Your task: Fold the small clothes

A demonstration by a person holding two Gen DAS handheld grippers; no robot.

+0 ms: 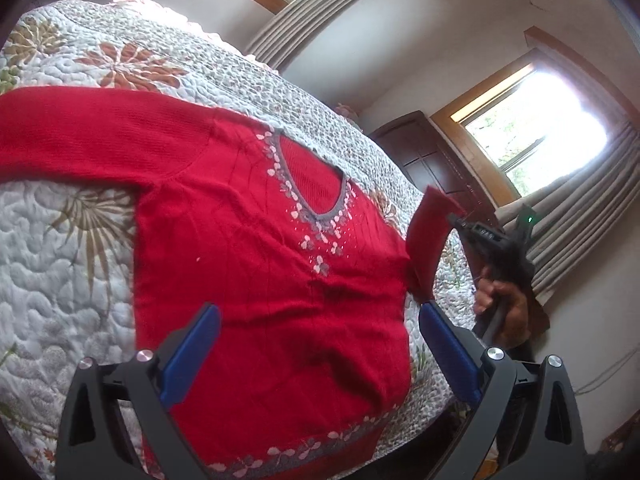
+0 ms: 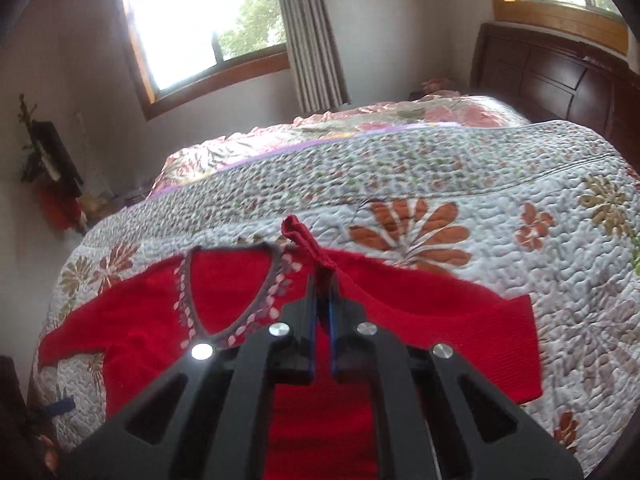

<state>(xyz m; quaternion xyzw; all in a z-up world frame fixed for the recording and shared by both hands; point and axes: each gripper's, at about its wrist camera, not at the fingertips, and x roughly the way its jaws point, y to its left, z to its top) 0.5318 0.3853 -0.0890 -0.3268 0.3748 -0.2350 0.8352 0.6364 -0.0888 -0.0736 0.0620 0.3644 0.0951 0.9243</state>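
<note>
A red knit sweater (image 1: 248, 240) with a grey neckline and pink flower trim lies flat, front up, on the quilted bedspread (image 1: 60, 248). My left gripper (image 1: 320, 316) hovers open over the sweater's lower body, its blue pads (image 1: 200, 344) wide apart with nothing between them. My right gripper (image 2: 323, 280) is shut on the cuff end of one red sleeve (image 2: 298, 230), held above the sweater near the neckline (image 2: 228, 292). From the left wrist view the right gripper (image 1: 456, 216) holds that sleeve (image 1: 426, 236) lifted at the sweater's right side. The other sleeve (image 1: 80, 132) lies stretched out.
The floral quilt (image 2: 460, 200) covers a bed whose edge drops off at the right of the left wrist view. A dark wooden headboard (image 2: 552, 76) stands behind. Windows with curtains (image 2: 312, 40) line the walls. A person's hand (image 1: 500, 304) holds the right gripper's handle.
</note>
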